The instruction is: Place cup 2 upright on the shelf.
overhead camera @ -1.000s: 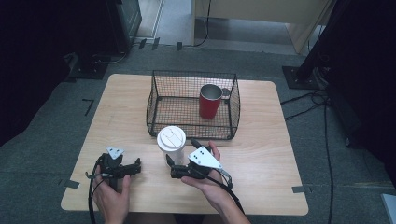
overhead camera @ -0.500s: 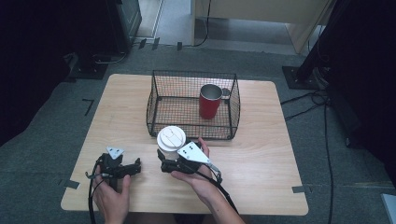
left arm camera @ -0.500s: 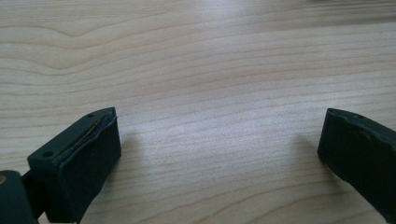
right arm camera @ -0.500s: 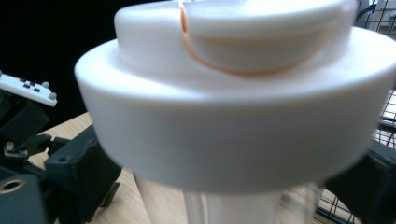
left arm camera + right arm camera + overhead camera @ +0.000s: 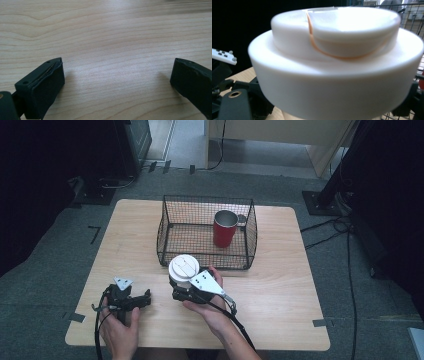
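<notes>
Two hand-held grippers at the near edge of a light wooden table (image 5: 280,285). Left gripper (image 5: 131,301): low over bare wood near the front left, held in the left hand (image 5: 119,332); its own view shows the jaws spread wide with nothing between them. Right gripper (image 5: 181,289): near the table's middle, held in the right hand (image 5: 212,312), set around a white lidded cup (image 5: 183,268); the cup stands upright just in front of the basket. Whether the jaws press the cup cannot be told. Black wire basket (image 5: 165,227): farther back at the table's centre. Red mug (image 5: 224,228): upright inside the basket, toward its right side.
</notes>
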### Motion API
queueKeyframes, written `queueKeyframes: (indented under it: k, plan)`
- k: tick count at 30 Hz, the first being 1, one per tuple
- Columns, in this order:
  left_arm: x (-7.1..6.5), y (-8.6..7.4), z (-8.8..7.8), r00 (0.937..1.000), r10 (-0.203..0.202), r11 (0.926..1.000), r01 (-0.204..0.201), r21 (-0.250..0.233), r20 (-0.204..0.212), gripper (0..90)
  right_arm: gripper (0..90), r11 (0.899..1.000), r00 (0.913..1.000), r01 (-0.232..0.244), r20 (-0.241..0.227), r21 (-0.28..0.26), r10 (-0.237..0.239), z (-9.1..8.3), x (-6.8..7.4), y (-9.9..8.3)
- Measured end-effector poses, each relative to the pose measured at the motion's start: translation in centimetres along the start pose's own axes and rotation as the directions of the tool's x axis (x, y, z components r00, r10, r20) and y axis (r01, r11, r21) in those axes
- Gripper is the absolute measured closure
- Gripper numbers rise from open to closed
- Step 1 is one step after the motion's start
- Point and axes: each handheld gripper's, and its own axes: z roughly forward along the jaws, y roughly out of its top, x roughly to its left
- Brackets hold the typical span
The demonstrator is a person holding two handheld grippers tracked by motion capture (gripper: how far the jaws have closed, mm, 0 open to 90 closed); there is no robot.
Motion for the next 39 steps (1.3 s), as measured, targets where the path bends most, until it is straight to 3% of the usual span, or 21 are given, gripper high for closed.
queueKeyframes:
  k: [6,22,39]
  plan:
    - [0.0,0.0,0.0,1.0,-0.003,1.0,0.003,-0.001,0.001,0.1,15.7,0.999,0.9993,-0.037,-0.001,-0.033,0.037,-0.2,-0.2,0.5]
    - [0.0,0.0,0.0,1.0,-0.002,1.0,0.002,0.002,0.001,0.1,15.8,0.995,0.9998,-0.018,-0.006,-0.097,0.017,-0.6,-0.3,2.2]
    - [0.0,0.0,0.0,1.0,-0.003,1.0,0.003,0.003,0.001,0.1,15.7,0.984,0.9999,0.005,0.013,-0.179,-0.002,-0.2,-0.7,6.1]
